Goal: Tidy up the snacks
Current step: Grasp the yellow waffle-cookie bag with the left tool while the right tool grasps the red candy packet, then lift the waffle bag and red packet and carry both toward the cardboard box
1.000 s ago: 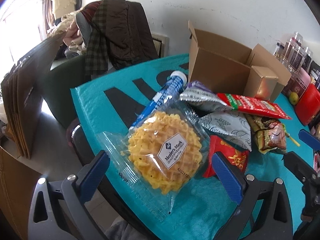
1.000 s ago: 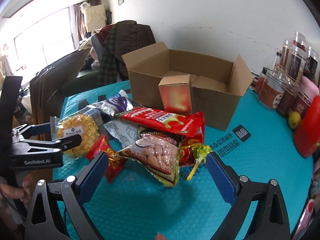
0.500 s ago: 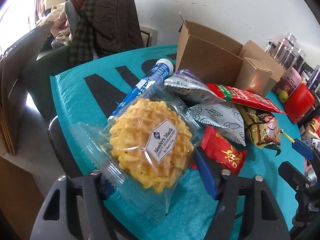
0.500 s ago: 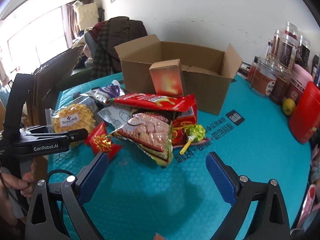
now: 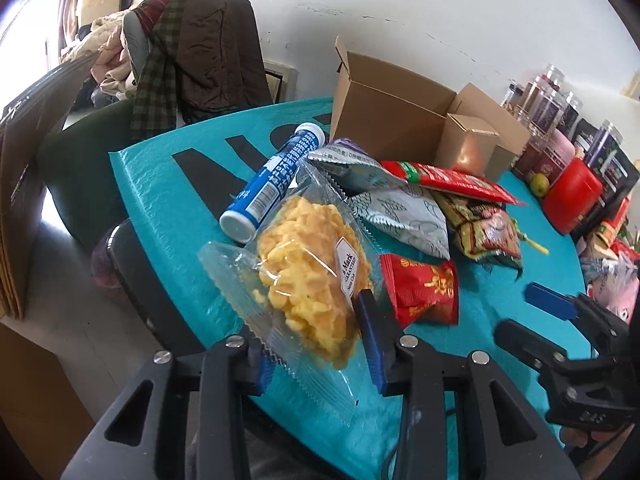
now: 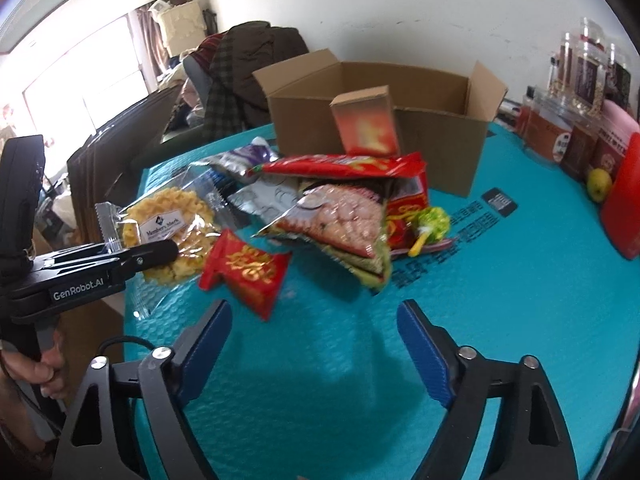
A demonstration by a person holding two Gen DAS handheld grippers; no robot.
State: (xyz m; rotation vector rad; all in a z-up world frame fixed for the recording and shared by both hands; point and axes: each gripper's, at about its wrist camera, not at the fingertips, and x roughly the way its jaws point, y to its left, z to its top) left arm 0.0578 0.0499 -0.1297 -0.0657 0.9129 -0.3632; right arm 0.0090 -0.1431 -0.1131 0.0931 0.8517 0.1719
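The left gripper (image 5: 320,340) is clamped on the near edge of the waffle pack (image 5: 308,264), jaws pinching the clear wrapper and part of the waffle itself. The pack sits tilted at the near corner of the table (image 6: 360,360), partly raised off the teal cover. To complete the pickup well: hold the clamp firm but not crushing, since the waffle looks brittle; lift straight up so the loose wrapper clears the blue tube (image 5: 272,184) just behind it, then carry it toward the open box (image 6: 380,120) at the far side.

The right gripper (image 6: 312,344) hangs above bare table with jaws apart, holding nothing. It should stay clear of the left gripper's path.

The pack: round golden waffle, lattice surface, transparent film with serrated ends, white label. Beyond it lie a red sachet (image 6: 244,272), silver and red bags in a pile (image 6: 336,208), then the box.
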